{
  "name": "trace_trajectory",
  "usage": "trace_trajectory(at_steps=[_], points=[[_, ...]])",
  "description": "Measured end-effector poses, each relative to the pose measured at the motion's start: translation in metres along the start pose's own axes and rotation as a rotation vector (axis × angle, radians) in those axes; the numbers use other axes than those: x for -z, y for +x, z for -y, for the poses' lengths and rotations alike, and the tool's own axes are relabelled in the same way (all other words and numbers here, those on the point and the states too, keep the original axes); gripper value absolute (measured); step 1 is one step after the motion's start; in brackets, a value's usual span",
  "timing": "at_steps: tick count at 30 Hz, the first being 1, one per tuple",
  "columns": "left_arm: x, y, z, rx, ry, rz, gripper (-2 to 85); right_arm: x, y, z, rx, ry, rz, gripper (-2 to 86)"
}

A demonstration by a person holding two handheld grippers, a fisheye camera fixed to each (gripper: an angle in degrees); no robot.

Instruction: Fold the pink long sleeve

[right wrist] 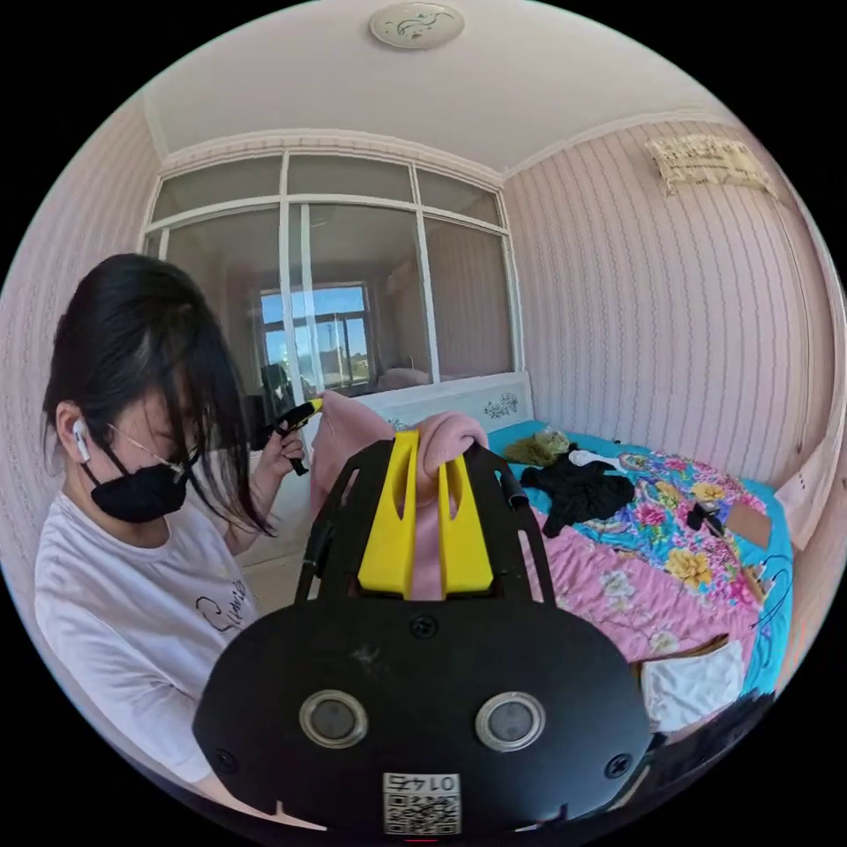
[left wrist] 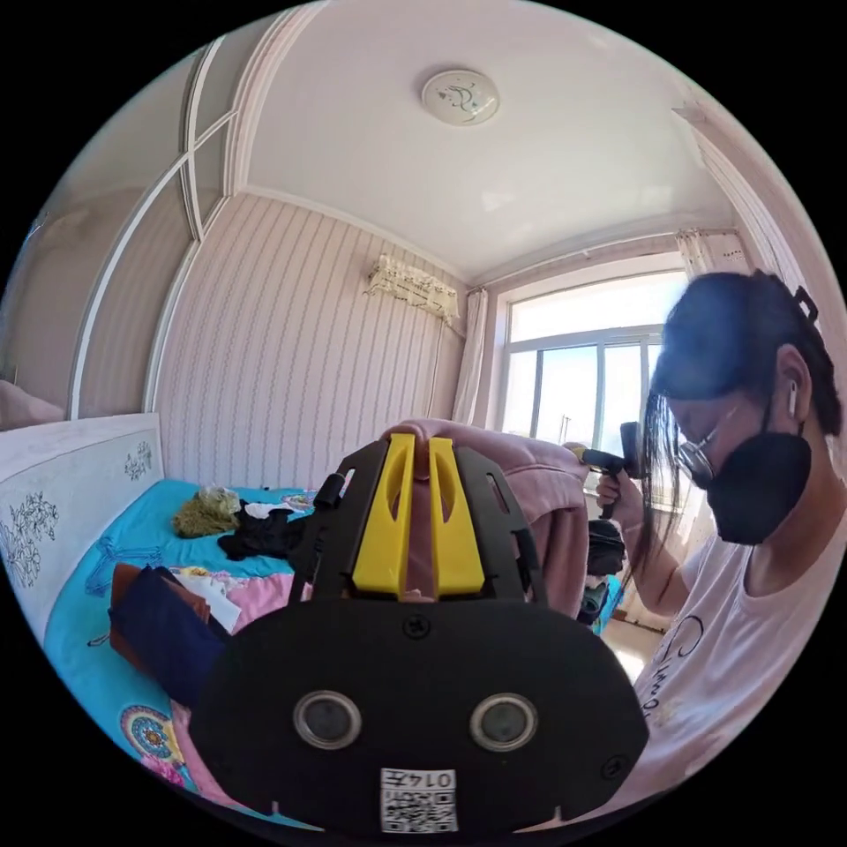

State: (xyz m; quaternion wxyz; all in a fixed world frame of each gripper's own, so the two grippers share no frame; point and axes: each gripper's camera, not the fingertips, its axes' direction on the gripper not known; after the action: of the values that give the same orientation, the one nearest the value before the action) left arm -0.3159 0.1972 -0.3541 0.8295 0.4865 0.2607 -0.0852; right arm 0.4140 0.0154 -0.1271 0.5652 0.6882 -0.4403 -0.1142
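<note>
Both grippers are clamped on the pink long sleeve (left wrist: 538,476), held up in the air above the bed (right wrist: 670,529): left gripper (left wrist: 421,450) and right gripper (right wrist: 430,459) each pinch, I think, a bunched fold.

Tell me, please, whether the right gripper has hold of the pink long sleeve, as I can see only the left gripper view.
Observer: Yes. In the right gripper view, the right gripper has its yellow fingers closed on a fold of the pink long sleeve, which bulges above their tips.
Operator: Thank you. Is the garment resting on the bed there?
Observer: No. It is held up in the air and runs across to the left gripper, raised in the person's hand; the floral bedspread lies beyond it.
</note>
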Motion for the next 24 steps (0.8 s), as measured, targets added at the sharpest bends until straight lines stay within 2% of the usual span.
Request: trace_trajectory(at_steps=[3,6,8,10,14,18,21,24], points=[[-0.079,-0.049,0.025,-0.025,-0.13,0.105,2.4,-0.058,0.057,0.052,-0.023,-0.129,-0.08,1.2],[-0.199,-0.135,0.007,0.095,-0.34,0.152,4.6,-0.155,0.159,0.066,-0.174,-0.318,-0.141,3.1],[-0.261,-0.19,-0.034,0.225,-0.494,0.203,5.1,-0.217,0.227,0.038,-0.307,-0.421,-0.204,4.4],[-0.304,-0.235,-0.108,0.27,-0.684,0.394,4.7,-0.272,0.293,-0.034,-0.525,-0.497,-0.223,6.2],[-0.3,-0.258,-0.226,0.306,-0.876,0.362,5.0,-0.299,0.309,-0.156,-0.6,-0.58,-0.211,7.4],[-0.239,-0.238,-0.362,0.357,-1.03,0.31,5.1,-0.285,0.281,-0.317,-0.719,-0.743,-0.237,8.5],[-0.205,-0.221,-0.437,0.585,-1.076,0.19,6.7,-0.254,0.257,-0.402,-0.939,-0.718,-0.191,9.5],[-0.192,-0.19,-0.476,0.651,-1.078,0.167,7.9,-0.227,0.232,-0.432,-1.015,-0.595,-0.195,7.5]])
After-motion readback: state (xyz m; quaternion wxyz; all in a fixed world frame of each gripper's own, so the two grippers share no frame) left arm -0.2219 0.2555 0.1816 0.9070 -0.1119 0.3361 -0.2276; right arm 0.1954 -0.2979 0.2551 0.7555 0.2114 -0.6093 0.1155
